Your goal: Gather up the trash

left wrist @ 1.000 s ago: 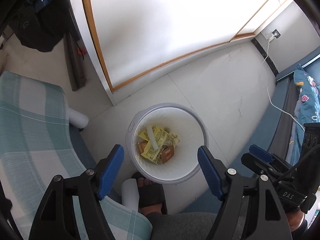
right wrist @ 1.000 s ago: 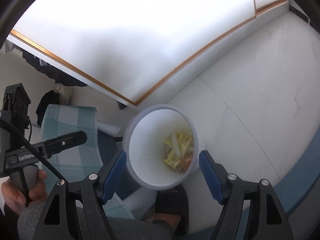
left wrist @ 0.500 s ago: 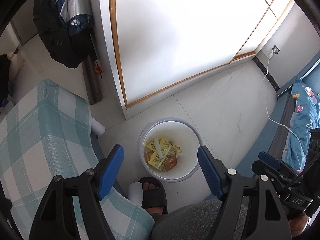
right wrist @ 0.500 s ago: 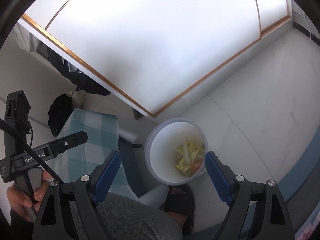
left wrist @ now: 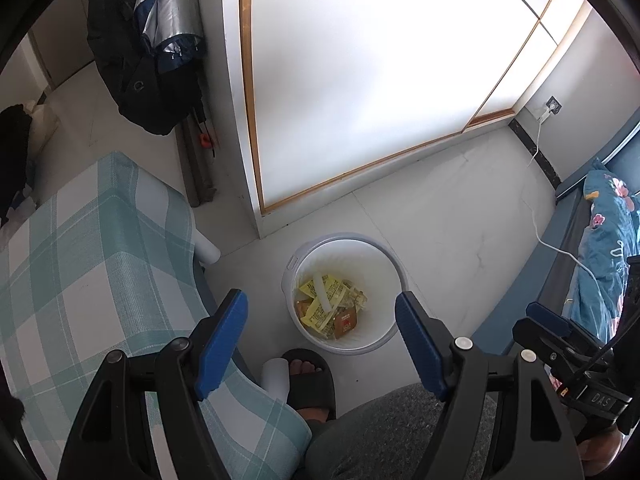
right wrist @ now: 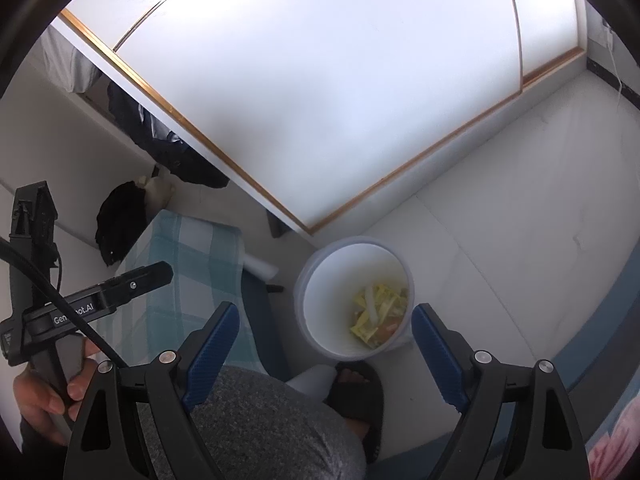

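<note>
Fingers of the left gripper point(left wrist: 320, 338) stand apart with nothing between them; the right gripper point(right wrist: 324, 350) is likewise spread and empty. White bin point(left wrist: 390, 256) sits on the floor below both, at twelve o'clock of the person's sandalled foot point(left wrist: 308, 380), with yellow wrappers point(left wrist: 326, 300) and an orange packet point(left wrist: 346, 322) inside. Risks: the foot nearly touches the bin wall and could tip it; the checked seat point(left wrist: 80, 264) at nine o'clock crowds the left fingers; the white cable point(left wrist: 560, 250) at three o'clock could snag.
</note>
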Demonstrator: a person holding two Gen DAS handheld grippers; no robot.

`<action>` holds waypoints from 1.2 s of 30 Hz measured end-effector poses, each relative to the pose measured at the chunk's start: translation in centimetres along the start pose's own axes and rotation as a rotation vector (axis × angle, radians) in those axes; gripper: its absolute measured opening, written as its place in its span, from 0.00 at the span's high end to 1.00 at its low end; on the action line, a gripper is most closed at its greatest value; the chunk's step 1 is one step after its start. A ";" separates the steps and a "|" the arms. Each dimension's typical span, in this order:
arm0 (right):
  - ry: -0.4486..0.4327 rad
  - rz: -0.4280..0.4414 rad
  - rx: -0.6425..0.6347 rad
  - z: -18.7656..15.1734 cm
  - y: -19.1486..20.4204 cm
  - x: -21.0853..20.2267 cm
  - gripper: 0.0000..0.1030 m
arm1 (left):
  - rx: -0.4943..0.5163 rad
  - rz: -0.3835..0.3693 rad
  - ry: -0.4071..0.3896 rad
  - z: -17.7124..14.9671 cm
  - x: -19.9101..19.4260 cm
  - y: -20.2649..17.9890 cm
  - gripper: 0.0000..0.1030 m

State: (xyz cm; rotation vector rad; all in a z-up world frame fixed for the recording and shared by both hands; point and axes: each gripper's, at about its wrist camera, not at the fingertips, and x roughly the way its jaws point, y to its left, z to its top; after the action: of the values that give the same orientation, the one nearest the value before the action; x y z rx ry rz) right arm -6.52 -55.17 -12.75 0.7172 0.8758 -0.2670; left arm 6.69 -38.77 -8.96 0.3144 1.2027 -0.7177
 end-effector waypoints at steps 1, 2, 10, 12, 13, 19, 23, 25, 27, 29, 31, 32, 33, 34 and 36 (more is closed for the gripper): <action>-0.001 -0.001 0.001 0.0 0.0 -0.1 0.14 | 0.001 -0.004 0.003 0.0 -0.2 0.0 0.29; -0.001 -0.001 0.001 -0.1 0.0 -0.2 0.14 | 0.002 -0.007 0.006 -0.1 -0.2 -0.1 0.29; -0.002 -0.006 0.003 -0.1 -0.1 -0.3 0.14 | 0.005 -0.002 0.013 -0.2 -0.4 -0.1 0.29; -0.002 -0.009 0.004 -0.1 -0.1 -0.2 0.14 | 0.010 0.005 0.003 -0.3 -0.6 -0.1 0.29; 0.000 -0.010 0.004 -0.1 -0.1 -0.3 0.14 | 0.010 0.002 0.000 -0.3 -0.7 -0.1 0.29; 0.004 -0.011 0.005 -0.2 -0.1 -0.2 0.14 | 0.007 -0.016 -0.012 -0.3 -0.9 -0.2 0.29; 0.005 -0.017 0.005 -0.2 -0.1 -0.2 0.14 | 0.011 -0.025 0.001 -0.4 -0.7 -0.3 0.29; 0.005 -0.020 0.005 -0.2 -0.1 -0.1 0.14 | 0.009 -0.026 0.001 -0.4 -0.7 -0.4 0.29; 0.005 -0.028 -0.001 -0.2 -0.1 0.0 0.14 | 0.005 -0.030 -0.002 -0.4 -0.8 -0.4 0.29; 0.006 -0.028 -0.001 -0.2 -0.1 0.0 0.14 | 0.006 -0.024 -0.002 -0.3 -0.7 -0.4 0.29; 0.007 -0.030 0.000 -0.2 -0.2 0.1 0.14 | 0.004 -0.028 -0.002 -0.3 -0.7 -0.4 0.29; 0.007 -0.030 0.003 -0.2 -0.2 0.1 0.14 | 0.004 -0.027 -0.002 -0.3 -0.7 -0.4 0.29; 0.008 -0.029 0.005 -0.3 -0.3 0.1 0.14 | 0.004 -0.026 -0.002 -0.3 -0.6 -0.3 0.29; 0.009 -0.029 0.008 -0.3 -0.3 0.1 0.14 | 0.002 -0.027 -0.001 -0.3 -0.6 -0.4 0.29; 0.010 -0.030 0.010 -0.3 -0.4 0.2 0.14 | -0.001 -0.032 0.004 -0.4 -0.5 -0.4 0.29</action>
State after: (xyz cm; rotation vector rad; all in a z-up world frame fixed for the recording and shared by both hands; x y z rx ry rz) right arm -6.77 -55.21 -13.21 0.7156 0.8959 -0.2945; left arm 6.09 -38.67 -8.55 0.2962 1.2140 -0.7442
